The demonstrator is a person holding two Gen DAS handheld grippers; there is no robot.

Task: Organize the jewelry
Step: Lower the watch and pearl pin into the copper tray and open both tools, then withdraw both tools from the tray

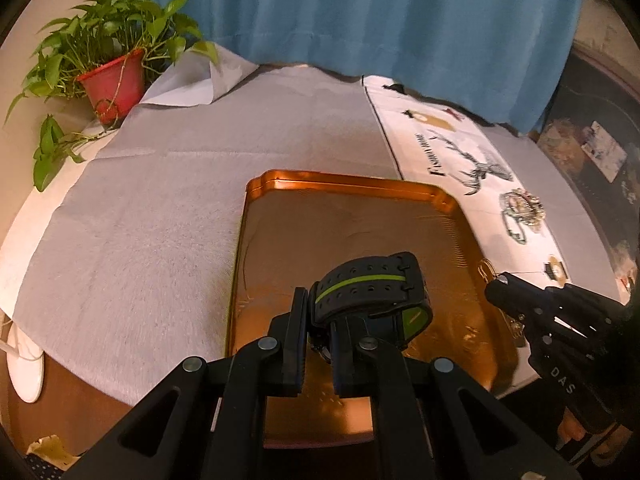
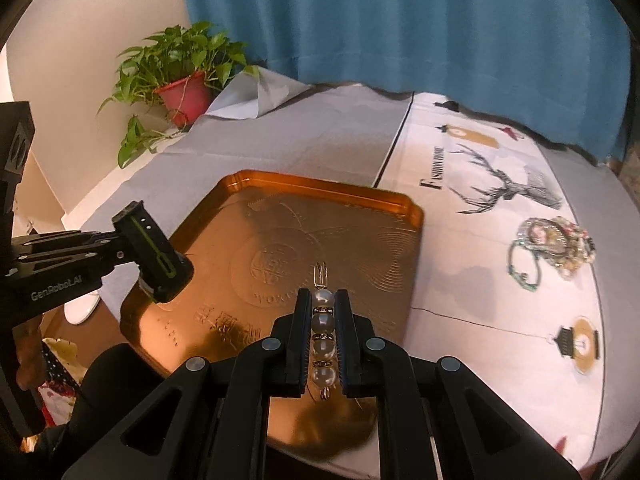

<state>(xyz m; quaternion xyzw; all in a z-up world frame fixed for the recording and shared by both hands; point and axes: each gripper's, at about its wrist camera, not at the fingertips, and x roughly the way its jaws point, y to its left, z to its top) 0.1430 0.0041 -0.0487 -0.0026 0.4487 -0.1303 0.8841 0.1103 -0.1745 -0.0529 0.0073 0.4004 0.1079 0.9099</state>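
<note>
Over tray [image 2: 360, 216]: left tongs [image 1: 318, 320] grip watch [image 1: 370, 292]; right tongs [image 2: 323, 332] grip pearl clip [image 2: 323, 332]; jewelry heap [image 2: 554, 250] aside.

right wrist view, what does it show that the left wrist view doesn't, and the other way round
Only the right wrist view shows the pearl bracelet clamped lengthwise in the right gripper, and the embossed pattern on the tray floor.

Only the left wrist view shows how the left gripper pinches the watch, with its looped black-and-green strap, and the white object at the table's left edge in full.

Both show the tray, the watch held over it, the jewelry pile on the printed cloth, the plant and the curtain.
</note>
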